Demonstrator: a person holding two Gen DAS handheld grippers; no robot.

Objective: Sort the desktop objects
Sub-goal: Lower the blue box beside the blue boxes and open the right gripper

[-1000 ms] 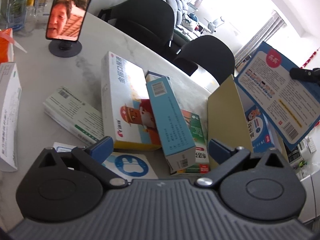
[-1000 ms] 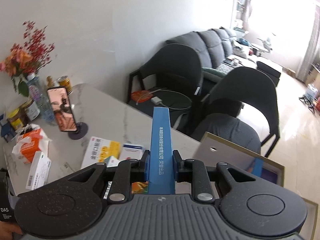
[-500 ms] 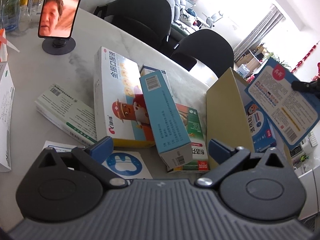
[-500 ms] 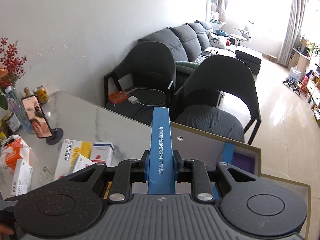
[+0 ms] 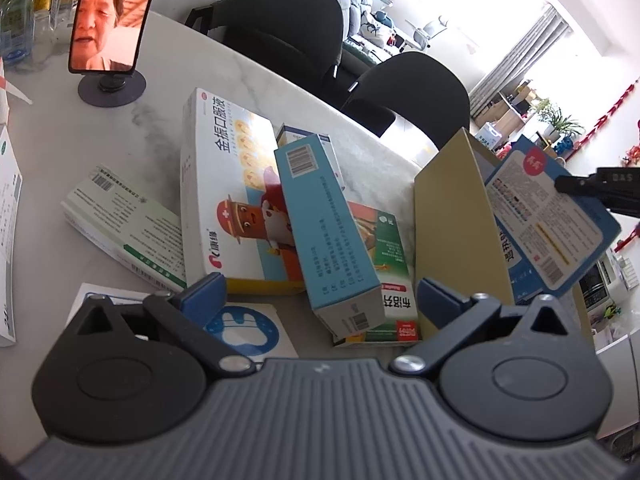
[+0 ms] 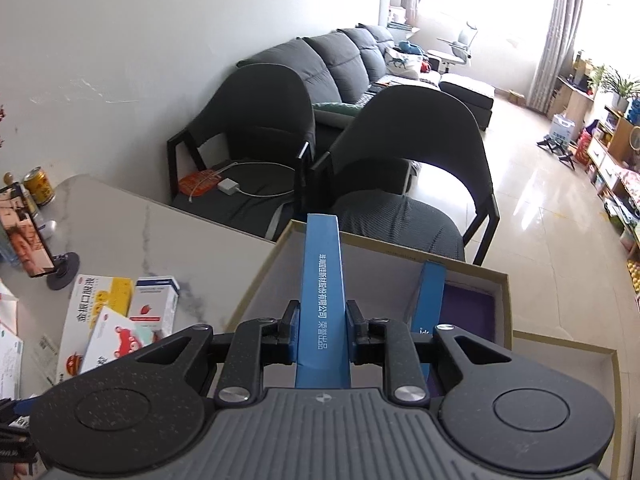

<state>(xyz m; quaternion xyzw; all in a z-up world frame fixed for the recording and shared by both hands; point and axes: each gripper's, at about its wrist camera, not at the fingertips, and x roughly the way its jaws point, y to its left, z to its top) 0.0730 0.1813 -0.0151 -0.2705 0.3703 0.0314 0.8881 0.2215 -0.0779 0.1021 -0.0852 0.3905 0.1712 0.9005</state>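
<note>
Here the right gripper [image 6: 322,330] is clamping a flat blue box [image 6: 322,296] on edge, its narrow spine with white Chinese print facing the right wrist camera, and is holding it over the open tan cardboard box [image 6: 506,304]. Only this view is looking down into that carton: a second blue box [image 6: 430,300] is standing upright inside against a purple item [image 6: 470,312] on the floor of it. The left wrist view is showing the same carton only from outside, as a plain tan wall [image 5: 456,220], but it is revealing the held box's broad printed face [image 5: 548,216] with its barcode, pinched at the upper right by the dark fingertips [image 5: 576,184] of the right gripper. The left gripper [image 5: 320,292] is hovering with its jaws spread wide and nothing between them, above the pile on the marble table [image 5: 168,92]: a light blue carton [image 5: 328,236] is leaning across a large white box with a cartoon figure [image 5: 228,192] and a green and orange box [image 5: 386,256], with a pale green box [image 5: 124,228] lying to the left and a white packet with a blue circle [image 5: 244,328] nearest the camera. A phone on a round stand [image 5: 110,16] is sitting at the far left of the table, seen in both views. Two dark chairs [image 6: 412,152] are standing beyond the table edge.
</note>
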